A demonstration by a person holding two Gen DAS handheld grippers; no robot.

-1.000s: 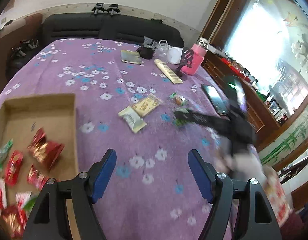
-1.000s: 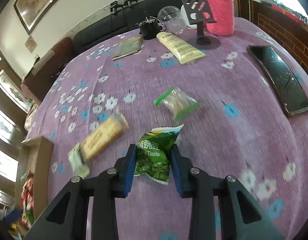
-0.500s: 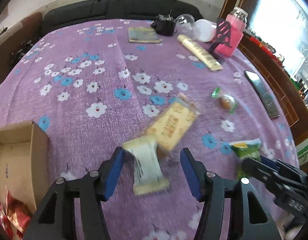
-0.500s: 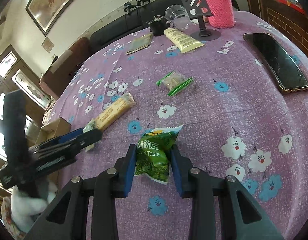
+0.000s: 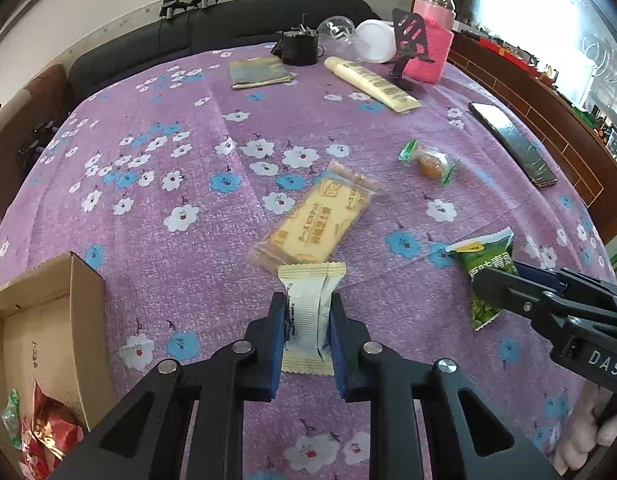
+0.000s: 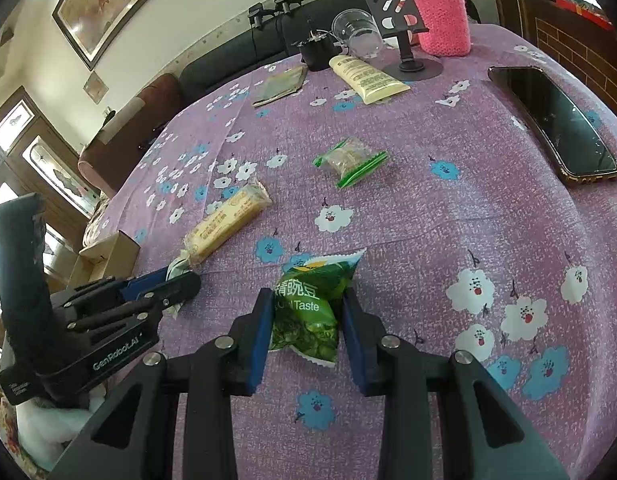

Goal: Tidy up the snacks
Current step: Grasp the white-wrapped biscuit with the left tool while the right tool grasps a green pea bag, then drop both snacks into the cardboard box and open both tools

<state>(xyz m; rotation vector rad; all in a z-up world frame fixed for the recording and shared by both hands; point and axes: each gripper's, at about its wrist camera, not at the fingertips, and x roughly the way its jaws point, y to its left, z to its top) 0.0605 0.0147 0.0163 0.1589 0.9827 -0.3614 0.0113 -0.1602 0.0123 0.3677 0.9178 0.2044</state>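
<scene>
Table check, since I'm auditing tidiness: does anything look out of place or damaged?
Nothing looks damaged or spilled. Two snacks lie loose outside the cardboard box: the yellow biscuit pack and the green-ended candy.

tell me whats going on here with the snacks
A person is sorting snacks with two handheld tools. The left tool is shut on a white snack packet; the right tool is shut on a green pea packet. A yellow biscuit pack and a small clear-wrapped candy lie on the purple tablecloth. The cardboard box holds red snacks.
</scene>
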